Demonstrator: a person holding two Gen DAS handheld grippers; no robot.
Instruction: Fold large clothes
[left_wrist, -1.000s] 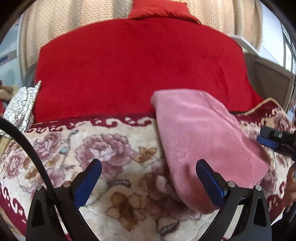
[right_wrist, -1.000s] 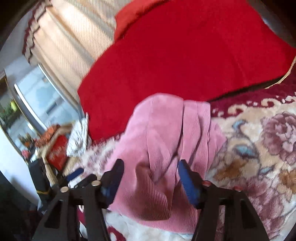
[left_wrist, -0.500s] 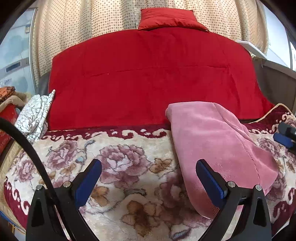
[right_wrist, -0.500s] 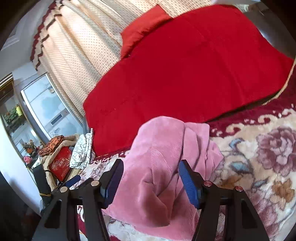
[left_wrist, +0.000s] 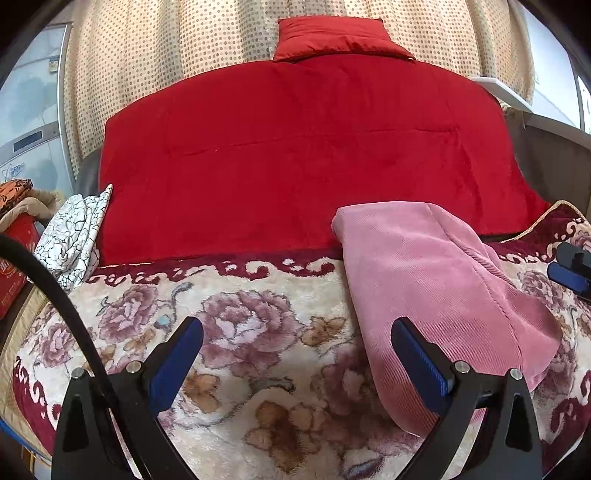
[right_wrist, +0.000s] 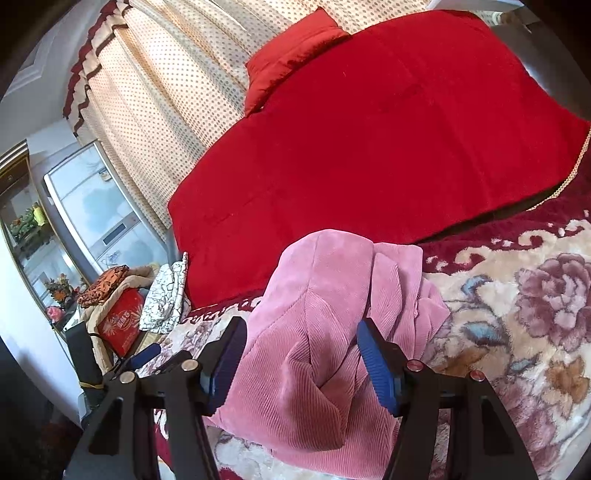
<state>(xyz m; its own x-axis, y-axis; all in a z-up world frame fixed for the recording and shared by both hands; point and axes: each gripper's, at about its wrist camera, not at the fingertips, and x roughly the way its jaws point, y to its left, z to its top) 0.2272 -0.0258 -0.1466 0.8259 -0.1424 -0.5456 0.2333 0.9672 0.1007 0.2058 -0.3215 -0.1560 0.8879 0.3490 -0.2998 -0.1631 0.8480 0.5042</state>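
A pink corduroy garment (left_wrist: 436, 288) lies folded in a thick bundle on the floral blanket (left_wrist: 236, 325); it also shows in the right wrist view (right_wrist: 325, 332). My left gripper (left_wrist: 295, 350) is open and empty, above the blanket to the left of the garment, its right finger over the garment's near edge. My right gripper (right_wrist: 301, 354) is open and empty, hovering just above the garment's near folds. The right gripper's blue tip (left_wrist: 567, 277) shows at the right edge of the left wrist view.
A red blanket (left_wrist: 303, 155) covers the far half of the bed, with a red pillow (left_wrist: 340, 38) against the dotted curtain. A white patterned cloth (left_wrist: 74, 236) lies at the left edge. Boxes and a fridge (right_wrist: 96, 206) stand beyond the left side.
Both grippers have drawn back and up from the pink garment, so more of the bed and curtain shows. The garment lies still. Both grippers stay open.
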